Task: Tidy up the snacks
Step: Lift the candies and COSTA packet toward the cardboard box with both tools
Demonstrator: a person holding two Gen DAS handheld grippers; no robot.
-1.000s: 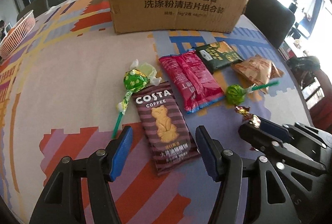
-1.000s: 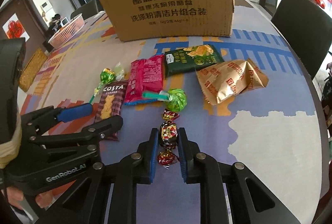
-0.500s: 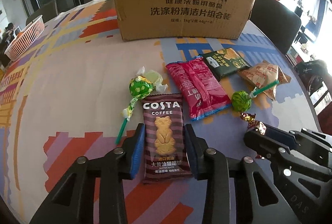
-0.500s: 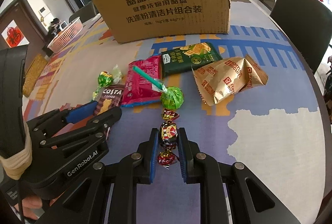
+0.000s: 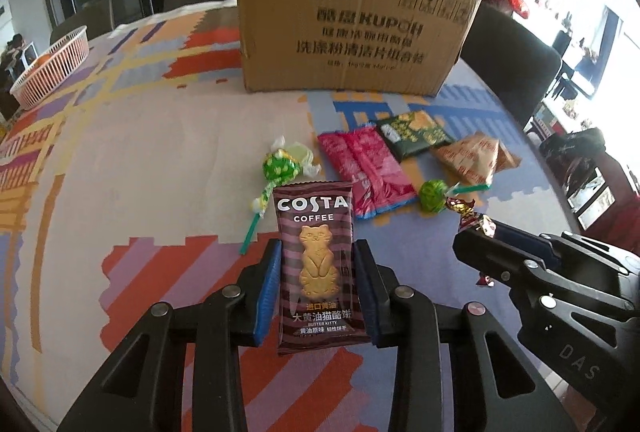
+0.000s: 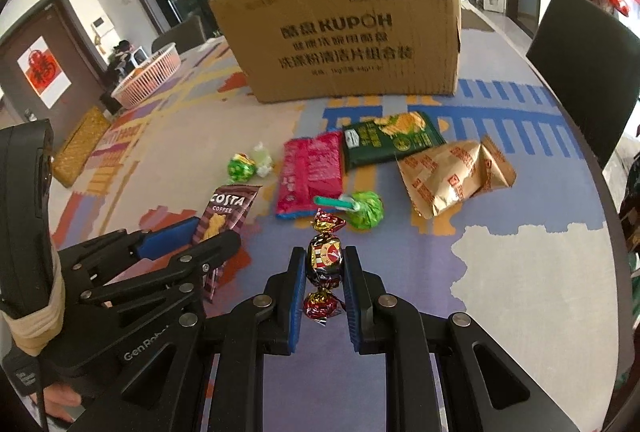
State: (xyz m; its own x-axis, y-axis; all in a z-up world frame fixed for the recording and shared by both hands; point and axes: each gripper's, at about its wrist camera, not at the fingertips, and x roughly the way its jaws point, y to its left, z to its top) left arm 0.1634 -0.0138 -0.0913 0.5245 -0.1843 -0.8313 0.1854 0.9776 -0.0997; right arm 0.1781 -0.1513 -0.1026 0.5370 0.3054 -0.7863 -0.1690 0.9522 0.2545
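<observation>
My left gripper (image 5: 318, 256) is shut on a brown Costa Coffee biscuit pack (image 5: 318, 264) and holds it lifted above the table; the pack also shows in the right wrist view (image 6: 224, 212). My right gripper (image 6: 323, 264) is shut on a dark foil-wrapped candy (image 6: 324, 258), also lifted; the candy shows in the left wrist view (image 5: 470, 218). On the table lie two green lollipops (image 5: 278, 168) (image 6: 362, 210), a pink pack (image 6: 314, 174), a dark green pack (image 6: 390, 140) and a tan foil pack (image 6: 452, 176). A big cardboard box (image 6: 348, 28) stands behind them.
A pink basket (image 5: 52, 66) stands at the table's far left edge. Dark chairs (image 6: 588, 68) stand around the round table. The table's edge (image 6: 616, 208) curves close on the right.
My left gripper closed on the Costa pack and lifted it off the table. My right gripper rose with the candy held throughout. The nearer lollipop turned.
</observation>
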